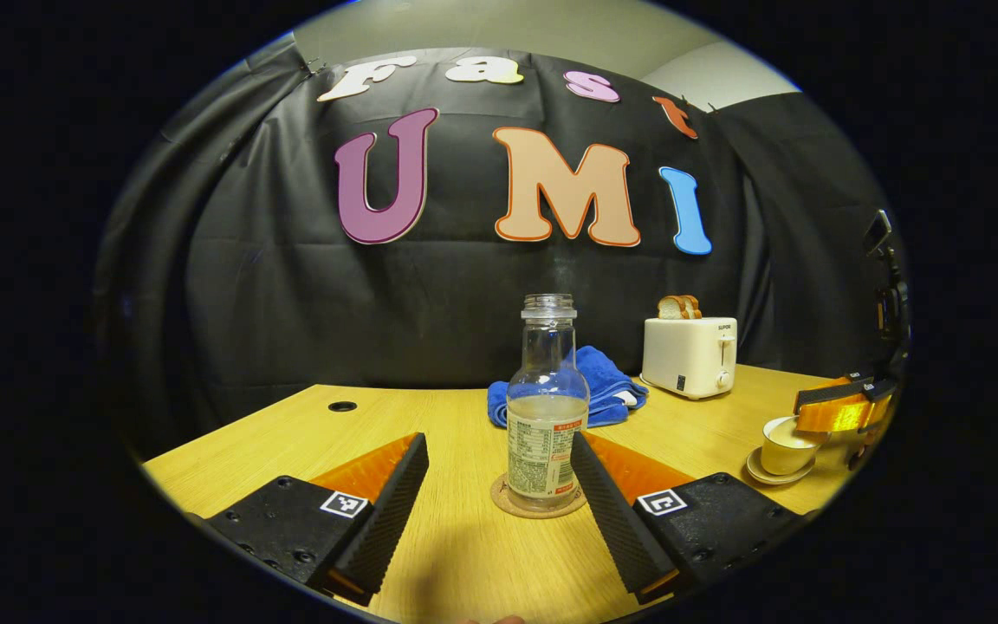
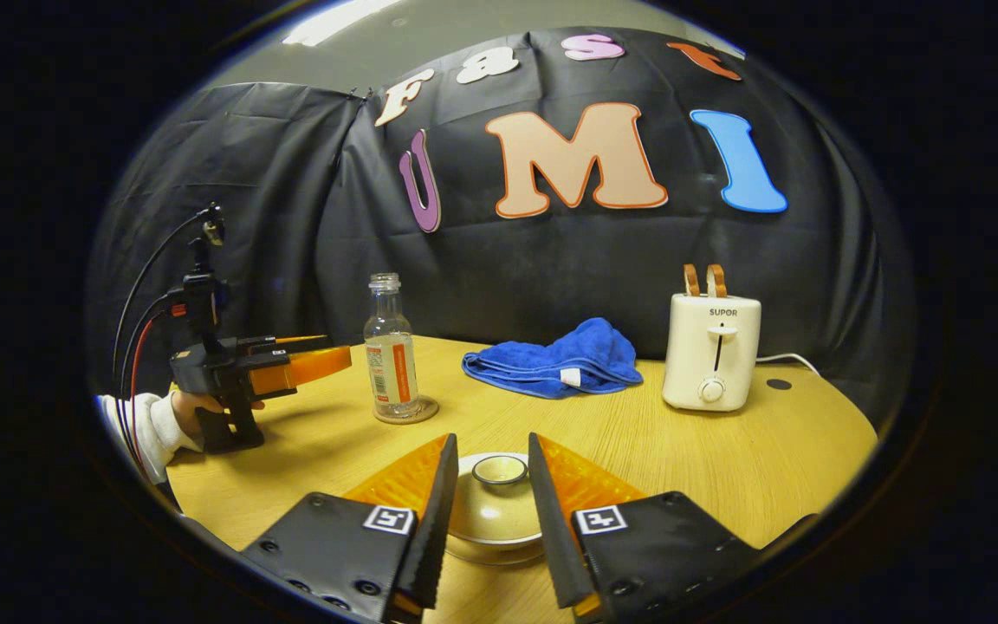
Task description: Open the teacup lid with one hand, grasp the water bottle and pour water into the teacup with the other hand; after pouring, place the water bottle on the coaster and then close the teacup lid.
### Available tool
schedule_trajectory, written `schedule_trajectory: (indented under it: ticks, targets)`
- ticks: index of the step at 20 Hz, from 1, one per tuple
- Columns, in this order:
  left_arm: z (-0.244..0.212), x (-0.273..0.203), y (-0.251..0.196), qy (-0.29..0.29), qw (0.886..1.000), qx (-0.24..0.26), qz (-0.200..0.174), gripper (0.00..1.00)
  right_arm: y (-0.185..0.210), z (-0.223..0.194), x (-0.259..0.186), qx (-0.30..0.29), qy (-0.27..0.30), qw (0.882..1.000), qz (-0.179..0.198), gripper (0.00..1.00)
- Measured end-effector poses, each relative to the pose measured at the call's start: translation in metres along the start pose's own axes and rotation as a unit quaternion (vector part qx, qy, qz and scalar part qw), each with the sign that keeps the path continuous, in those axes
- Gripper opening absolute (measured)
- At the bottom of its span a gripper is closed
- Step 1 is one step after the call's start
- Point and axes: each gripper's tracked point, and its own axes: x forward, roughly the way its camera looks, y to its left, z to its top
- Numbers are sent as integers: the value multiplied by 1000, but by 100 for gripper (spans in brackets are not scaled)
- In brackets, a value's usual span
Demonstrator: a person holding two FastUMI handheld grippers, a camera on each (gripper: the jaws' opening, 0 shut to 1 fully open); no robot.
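Left gripper view: the left gripper (image 1: 499,464), jaws spread, frames an uncapped clear glass water bottle (image 1: 546,407) with a paper label on a round cork coaster (image 1: 538,503), while the right gripper (image 2: 492,472) brackets, without touching, the lidded ceramic teacup (image 2: 495,511) ahead of a white "SUPOR" toaster (image 2: 712,351).
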Motion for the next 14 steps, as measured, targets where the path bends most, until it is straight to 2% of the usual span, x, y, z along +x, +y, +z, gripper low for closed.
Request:
schedule_trajectory:
  ticks: [1,2,3,5,7,8,9,10,11,12,14]
  targets:
    - [-1,0,0,0,1000,0,0,96,-2,3,-2,4,-9,1000,-1,64]
    - [-1,0,0,0,1000,0,0,96,-5,5,-5,10,-19,1000,-5,63]
    - [-1,0,0,0,1000,0,1,96,-7,8,-7,14,-29,999,-8,76]
    - [-1,0,0,0,1000,0,1,96,-10,15,-11,17,-49,998,-17,75]
    - [0,0,1,0,1000,0,1,99,-14,16,-14,1,-59,998,-34,78]
    - [0,1,1,0,1000,0,1,99,-16,14,-16,4,-58,997,-42,75]
    - [-1,1,0,0,1000,0,1,96,-19,14,-17,4,-59,997,-54,84]
    - [-1,1,0,1,1000,0,1,99,-25,15,-17,4,-61,996,-64,89]
    - [-1,0,1,0,1000,0,2,96,-29,15,-19,4,-61,996,-71,85]
    - [-1,0,1,0,1000,0,3,96,-32,16,-21,4,-61,995,-79,90]
    - [-1,0,2,0,1000,0,5,96,-40,16,-27,5,-62,994,-93,88]
